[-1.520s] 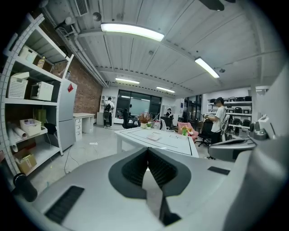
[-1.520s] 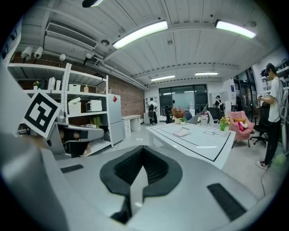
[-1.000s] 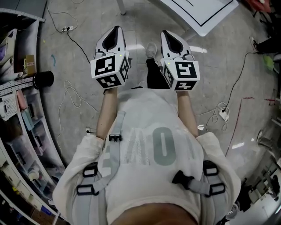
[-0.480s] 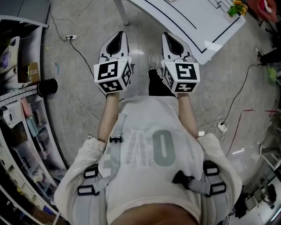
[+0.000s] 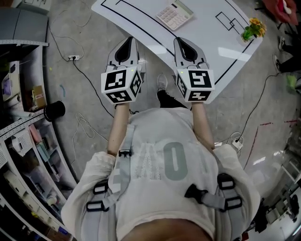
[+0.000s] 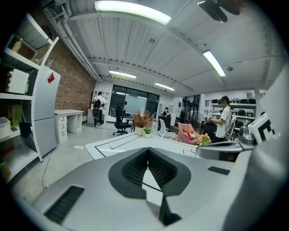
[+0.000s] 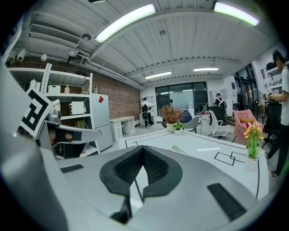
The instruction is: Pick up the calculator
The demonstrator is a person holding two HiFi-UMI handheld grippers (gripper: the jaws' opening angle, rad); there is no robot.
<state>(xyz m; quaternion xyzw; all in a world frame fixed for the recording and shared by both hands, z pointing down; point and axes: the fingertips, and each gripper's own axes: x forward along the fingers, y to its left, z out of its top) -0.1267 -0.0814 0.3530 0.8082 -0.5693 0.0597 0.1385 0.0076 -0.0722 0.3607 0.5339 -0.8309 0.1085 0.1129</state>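
The calculator, pale with a grid of keys, lies on the white table at the top of the head view, beyond both grippers. My left gripper and right gripper are held side by side, pointing at the table, their tips just over its near edge. Both are shut with nothing between the jaws. In the left gripper view the ribbed pads meet at the tip. In the right gripper view, a thin flat wedge that may be the calculator lies on the table past the shut right gripper.
Yellow flowers stand at the table's right corner. Black lines are marked on the tabletop. Shelves with clutter line the left side, with a black cylinder and cables on the floor. A person stands beyond the table.
The table has come from the frame's top edge down under the gripper tips, and the calculator has come into view. Both grippers stay side by side and shut.
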